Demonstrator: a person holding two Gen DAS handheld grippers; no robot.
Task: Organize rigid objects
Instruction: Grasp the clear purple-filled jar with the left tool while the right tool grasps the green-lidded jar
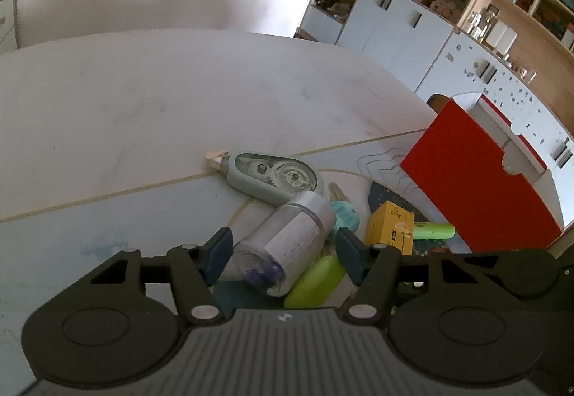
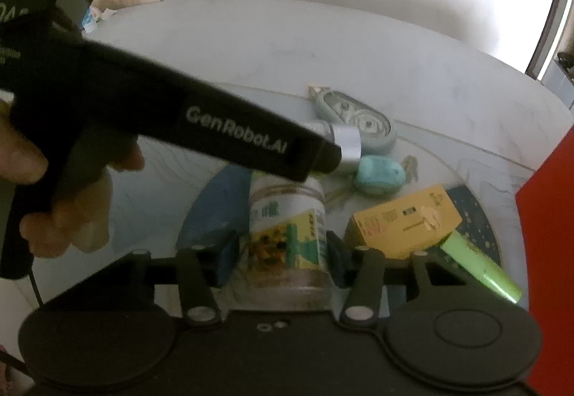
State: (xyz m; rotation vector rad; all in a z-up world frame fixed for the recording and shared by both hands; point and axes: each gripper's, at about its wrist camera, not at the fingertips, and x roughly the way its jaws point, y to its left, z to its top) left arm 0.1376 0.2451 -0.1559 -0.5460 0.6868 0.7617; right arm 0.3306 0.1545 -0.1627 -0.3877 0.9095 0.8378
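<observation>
A clear bottle (image 1: 287,245) with a silver cap lies tilted on the table between the fingers of my left gripper (image 1: 283,249). Its left pad is close to the bottle; a gap shows at the right pad, so it is open. In the right wrist view a clear jar with a yellow-green label (image 2: 287,234) sits between the pads of my right gripper (image 2: 281,259), which press on both its sides. The left gripper's black body (image 2: 233,130) crosses above the jar and hides its top. The bottle's silver cap (image 2: 346,145) shows past it.
A grey-green tape dispenser (image 1: 276,177), a teal lump (image 1: 346,216), a yellow box (image 1: 389,227), a green highlighter (image 1: 434,231) and a lime-green piece (image 1: 315,281) crowd around the bottle. A red box (image 1: 477,180) stands at the right. A hand (image 2: 53,216) holds the left gripper.
</observation>
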